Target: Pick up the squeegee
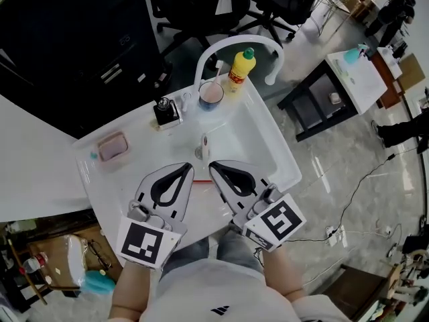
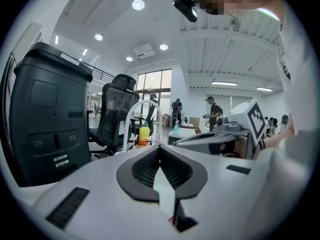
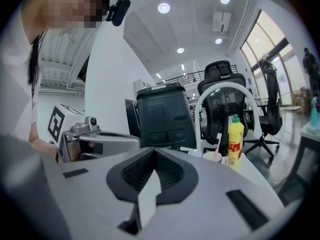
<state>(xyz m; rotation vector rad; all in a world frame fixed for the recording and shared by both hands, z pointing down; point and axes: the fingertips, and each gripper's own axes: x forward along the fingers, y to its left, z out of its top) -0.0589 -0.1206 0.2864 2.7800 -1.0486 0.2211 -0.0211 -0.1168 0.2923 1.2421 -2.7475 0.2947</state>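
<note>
A small white upright piece with a pinkish top (image 1: 203, 147), which looks like the squeegee, stands in the white basin (image 1: 258, 129). My left gripper (image 1: 190, 169) and right gripper (image 1: 213, 167) hover side by side over the basin's near edge, just short of it. Both are shut with nothing between their jaws. A thin red strip (image 1: 204, 182) shows between them. In the left gripper view the jaws (image 2: 160, 147) meet at the tips, with the right gripper's marker cube (image 2: 252, 118) beside them. In the right gripper view the jaws (image 3: 154, 149) also meet. The squeegee is hidden in both gripper views.
At the basin's back stand a yellow bottle (image 1: 241, 68), a cup with a brush (image 1: 210, 94) and an arched white tap (image 1: 228, 45). A black item (image 1: 165, 111) and a pink dish (image 1: 112, 146) sit on the left counter. Office chairs (image 1: 275, 5) stand behind.
</note>
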